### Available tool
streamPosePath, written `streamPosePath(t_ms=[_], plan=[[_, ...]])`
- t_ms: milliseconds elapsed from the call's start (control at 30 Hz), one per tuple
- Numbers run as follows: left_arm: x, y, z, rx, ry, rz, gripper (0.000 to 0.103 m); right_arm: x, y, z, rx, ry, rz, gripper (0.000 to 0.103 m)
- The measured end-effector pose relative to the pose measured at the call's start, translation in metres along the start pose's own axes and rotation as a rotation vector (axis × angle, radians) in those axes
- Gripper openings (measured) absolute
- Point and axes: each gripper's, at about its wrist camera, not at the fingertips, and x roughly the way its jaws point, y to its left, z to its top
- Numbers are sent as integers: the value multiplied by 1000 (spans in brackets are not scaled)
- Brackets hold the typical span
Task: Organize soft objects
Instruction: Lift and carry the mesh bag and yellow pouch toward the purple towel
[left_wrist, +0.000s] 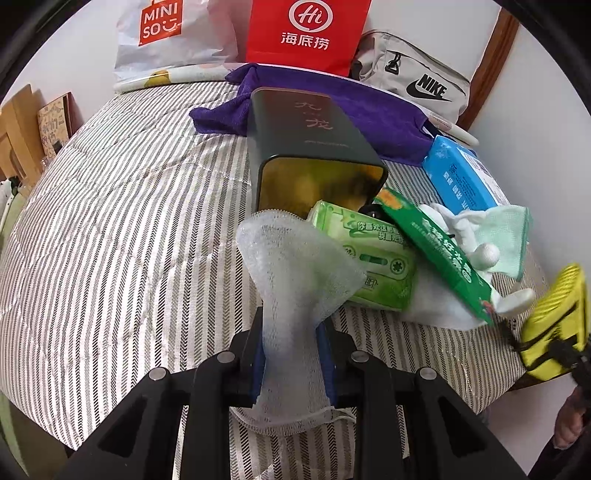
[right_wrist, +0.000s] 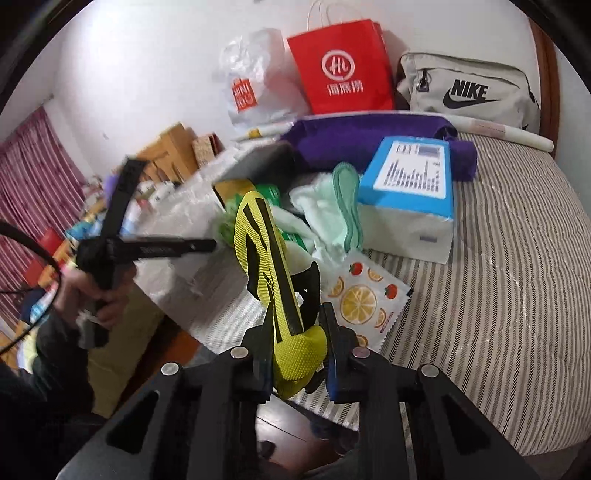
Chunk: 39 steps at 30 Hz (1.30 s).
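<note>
Left gripper: jaws pinching a white mesh cloth, which stands up out of them and fans wide at its free end; its long axis runs straight forward along the fingers. Directly ahead of that fanned end lies a dark tin on its side on the striped bed, open mouth facing the left wrist camera, gold inside visible. The top edge of the cloth overlaps the lower left corner of the tin's mouth in this view; contact cannot be confirmed. A green tissue pack sits just right of the cloth, at the tin's mouth, with a green carton leaning over it. Right gripper: jaws pressed on a yellow glove, black-striped, its long axis pointing up and forward from the fingers toward the clutter of mint cloth and blue wipes pack. Judgement: if the tin is the destination, the left hand is nearer; cloth and opening are almost in line, so a short forward push, biased slightly right, should feed it in. The tissue pack partly crowds the mouth and may snag the fanned edge.
</note>
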Motion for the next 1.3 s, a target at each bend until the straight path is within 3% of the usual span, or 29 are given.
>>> streamPosePath(t_ms=[267, 767, 1067, 1300], plan=[[-6, -3, -2, -1, -7, 0, 24, -14, -7, 12, 82, -70, 12, 21], [-16, -6, 1, 6, -19, -5, 24, -32, -2, 48, 87, -164, 12, 21], [-29, -8, 5, 14, -61, -25, 24, -39, -15, 46, 103, -168, -64, 21], [-28, -20, 8, 32, -55, -36, 24, -60, -24, 43, 143, -212, -56, 21]])
